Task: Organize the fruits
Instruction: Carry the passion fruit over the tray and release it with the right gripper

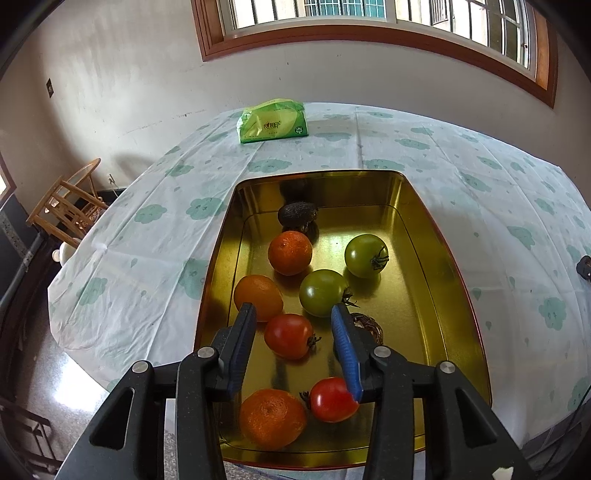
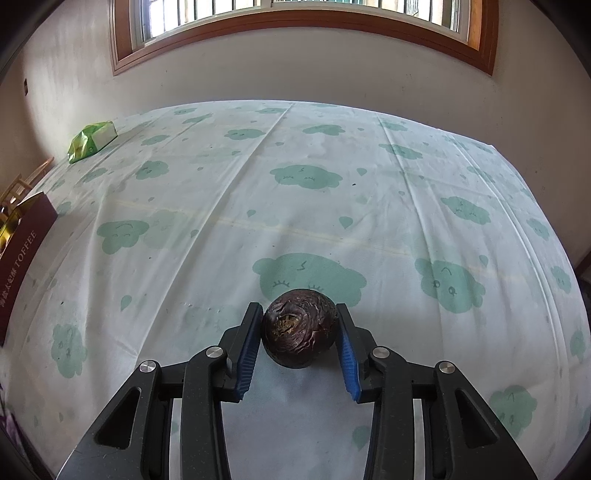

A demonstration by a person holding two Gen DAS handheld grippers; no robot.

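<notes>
My right gripper is seemingly clamping the passion fruit; my left gripper, spread apart, is hovering over a red tomato directly between its fingers.

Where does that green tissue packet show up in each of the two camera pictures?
Left wrist view: the green plastic tissue packet lies upper centre, at the table's far edge, beyond the gold metal tin.
Right wrist view: it sits far upper left, near the table's far-left edge.
Shared landmark: the wood-framed window on the wall behind.
</notes>
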